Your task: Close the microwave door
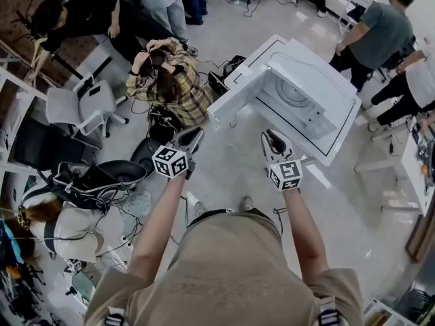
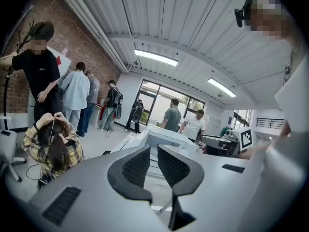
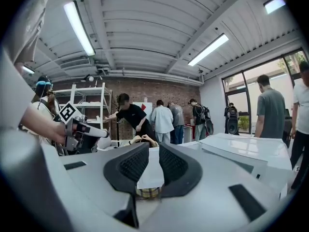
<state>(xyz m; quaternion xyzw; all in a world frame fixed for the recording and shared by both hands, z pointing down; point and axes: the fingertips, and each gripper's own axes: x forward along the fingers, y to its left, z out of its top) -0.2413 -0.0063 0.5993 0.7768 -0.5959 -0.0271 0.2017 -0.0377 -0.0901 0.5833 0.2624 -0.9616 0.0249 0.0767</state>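
A white microwave (image 1: 309, 80) stands in front of me with its cavity and turntable showing. Its door (image 1: 234, 104) hangs open to the left. In the head view my left gripper (image 1: 192, 140) is held short of the door's near edge. My right gripper (image 1: 273, 140) is held just before the cavity's front, and neither touches the oven. Both point nearly level. In the left gripper view the microwave (image 2: 169, 137) lies straight beyond the left gripper (image 2: 154, 149), whose jaws are nearly together with nothing between them. The right gripper (image 3: 154, 148) is shut and empty, with the microwave's top (image 3: 241, 146) to its right.
A person in a plaid shirt (image 1: 173, 83) crouches on the floor just left of the door. Beside them are an office chair (image 1: 81, 107), cables and bags. Other people stand at the back right (image 1: 377, 32). A white table edge (image 1: 408, 161) is at the right.
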